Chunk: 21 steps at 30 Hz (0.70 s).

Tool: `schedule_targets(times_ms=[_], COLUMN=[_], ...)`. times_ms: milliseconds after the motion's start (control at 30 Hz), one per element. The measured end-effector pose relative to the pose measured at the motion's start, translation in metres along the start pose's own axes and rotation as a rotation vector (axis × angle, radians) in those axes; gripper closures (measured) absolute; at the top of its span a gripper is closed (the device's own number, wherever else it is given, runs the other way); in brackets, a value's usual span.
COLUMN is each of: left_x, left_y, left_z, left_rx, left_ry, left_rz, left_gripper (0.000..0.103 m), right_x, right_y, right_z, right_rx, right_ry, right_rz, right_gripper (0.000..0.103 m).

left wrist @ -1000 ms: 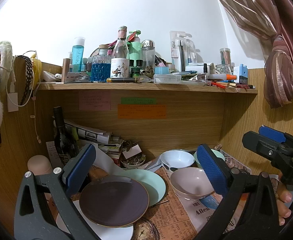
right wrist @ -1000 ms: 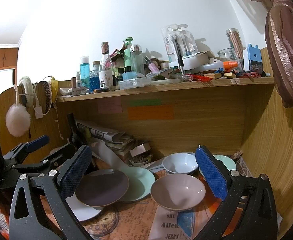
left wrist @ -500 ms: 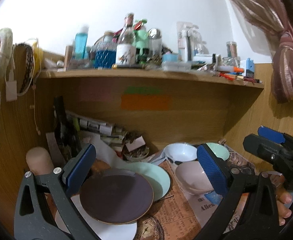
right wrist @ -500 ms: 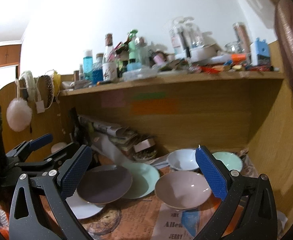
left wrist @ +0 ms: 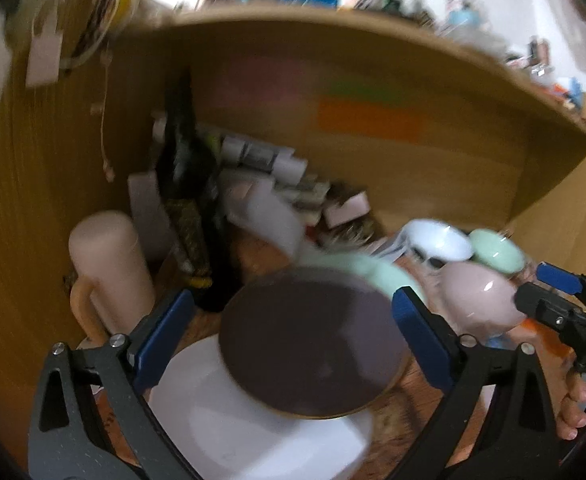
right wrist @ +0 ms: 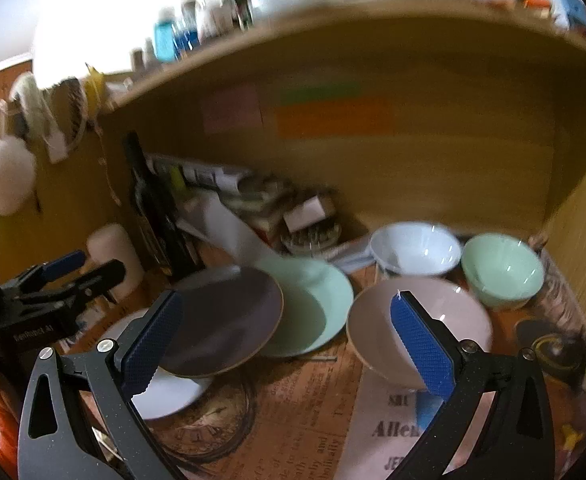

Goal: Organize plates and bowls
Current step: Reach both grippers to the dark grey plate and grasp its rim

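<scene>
Lying stacked on the newspaper-covered desk (right wrist: 313, 412) under a wooden shelf (right wrist: 373, 28): dark purple-brown plate (right wrist: 225, 320), matte, thin tan rim, resting partly on a white plate (right wrist: 173, 392) and overlapping the edge of a mint green plate (right wrist: 313, 304). Sitting to the right: pink bowl (right wrist: 413, 320), glossy, closest; white bowl (right wrist: 415, 248) and mint green bowl (right wrist: 501, 270) side by side behind it, near the back wall. Standing at the left: dark bottle (left wrist: 185, 184) and pale pink mug (left wrist: 109, 272). Hovering over the dark plate, left gripper (left wrist: 289, 334), blue-padded jaws spread wide, gripping nothing. Hovering between the dark plate and the pink bowl, right gripper (right wrist: 289, 344), jaws likewise wide apart, holding nothing. Blurring throughout both views.
</scene>
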<state>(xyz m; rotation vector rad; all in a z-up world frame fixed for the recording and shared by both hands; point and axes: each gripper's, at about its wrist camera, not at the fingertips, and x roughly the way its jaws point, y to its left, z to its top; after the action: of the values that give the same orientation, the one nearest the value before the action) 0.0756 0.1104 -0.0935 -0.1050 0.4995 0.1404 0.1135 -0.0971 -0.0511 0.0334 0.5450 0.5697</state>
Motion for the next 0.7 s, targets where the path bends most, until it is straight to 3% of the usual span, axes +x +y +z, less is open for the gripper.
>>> schedule_targets(times_ms=[133,267,433,633,700], left_x=[0.027,0.052,0.084,0.108,0.114], left_y=[0.018,0.034,0.055,0.069,0.07], left_z=[-0.006,-0.013,-0.017,-0.018,-0.018], left_rx=[0.008,0.025,0.003,-0.01,-0.012], left_ry=[0.1,0.171,0.284,0.346,0.365], left_rz=[0.013,0.029,0.0,-0.024,-0.039], left_gripper=[0.025,0.031,0.049,0.06,0.063], right_x=[0.026,0.047,0.075,0.099,0.107], right_y=[0.005,0.005,0.0,0.0,0.001], right_z=[-0.006,-0.008,-0.009,-0.012,-0.012], right_rx=[-0.016,-0.004,0.018,0.036,0.041], right_ry=[0.069,0.127,0.204,0.274,0.296], right_rz=[-0.012,-0.001,-0.002,-0.004,-0.004], right_gripper=[0.008,0.016,0.031,0.041,0.049])
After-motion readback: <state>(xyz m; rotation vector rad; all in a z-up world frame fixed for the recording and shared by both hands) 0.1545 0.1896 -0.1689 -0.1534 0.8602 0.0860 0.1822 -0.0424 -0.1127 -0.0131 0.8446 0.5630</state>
